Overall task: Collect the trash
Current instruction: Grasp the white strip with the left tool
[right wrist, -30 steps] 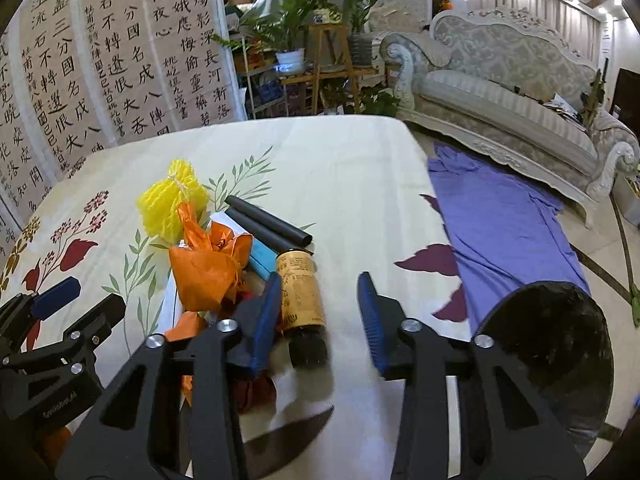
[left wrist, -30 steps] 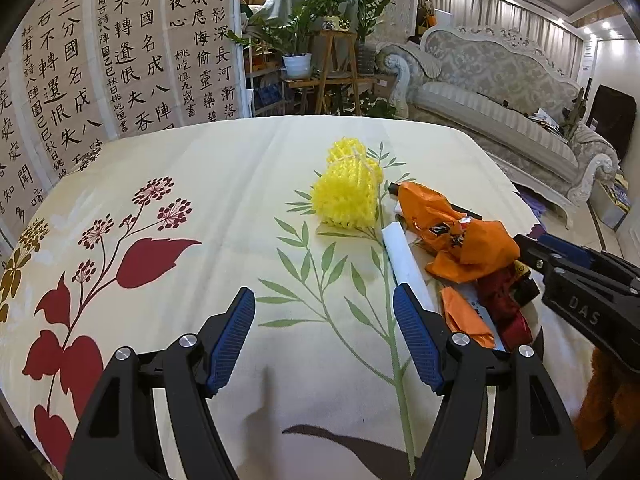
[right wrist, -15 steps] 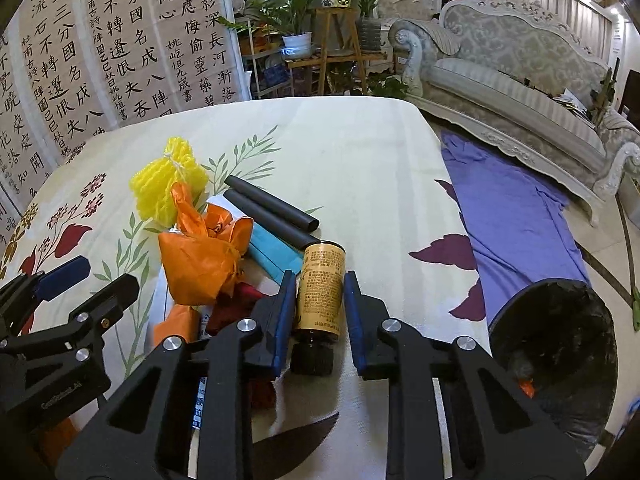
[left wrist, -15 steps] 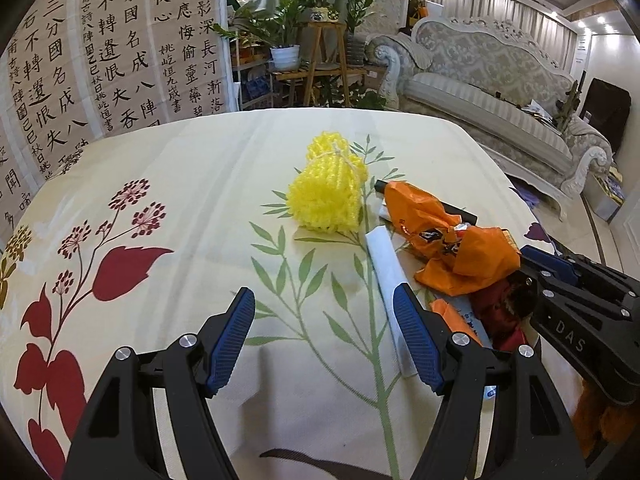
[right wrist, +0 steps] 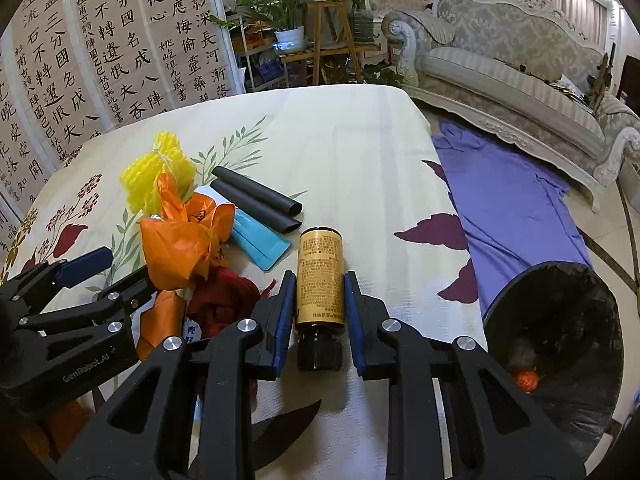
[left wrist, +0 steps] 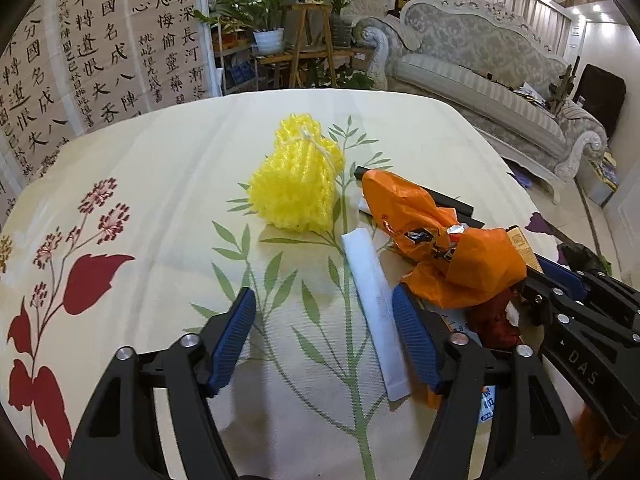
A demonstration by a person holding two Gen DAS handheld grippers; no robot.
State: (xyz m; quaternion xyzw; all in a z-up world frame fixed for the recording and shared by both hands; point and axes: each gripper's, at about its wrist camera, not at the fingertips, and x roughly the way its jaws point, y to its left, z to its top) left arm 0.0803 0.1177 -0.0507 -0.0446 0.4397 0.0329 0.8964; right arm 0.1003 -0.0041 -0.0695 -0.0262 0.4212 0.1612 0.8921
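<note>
bottle clamped on the right, white packet framed on the left

the right gripper (right wrist: pixel 320 300) is clenched on a gold-labelled bottle (right wrist: pixel 320 276), its blue pads pressed against both sides of the label. the bottle is laid flat on the flowered tablecloth (right wrist: pixel 340 152), dark cap toward the camera. just beyond it a blue packet (right wrist: pixel 260 240) and two black tubes (right wrist: pixel 256 196) are seen, with an orange bag (right wrist: pixel 184 240) and a yellow foam net (right wrist: pixel 156 176) further left. a black bin (right wrist: pixel 560 340) is stood on the floor to the right, beside a purple cloth (right wrist: pixel 508 208).

the left gripper (left wrist: pixel 324 332) is held released, its jaws having just been narrowing, with nothing pressed. a white packet (left wrist: pixel 376 308) is lain between the pads, close to the right one; contact cannot be told. the orange bag (left wrist: pixel 440 240) is piled to its right and the yellow foam net (left wrist: pixel 296 184) is set ahead.
</note>
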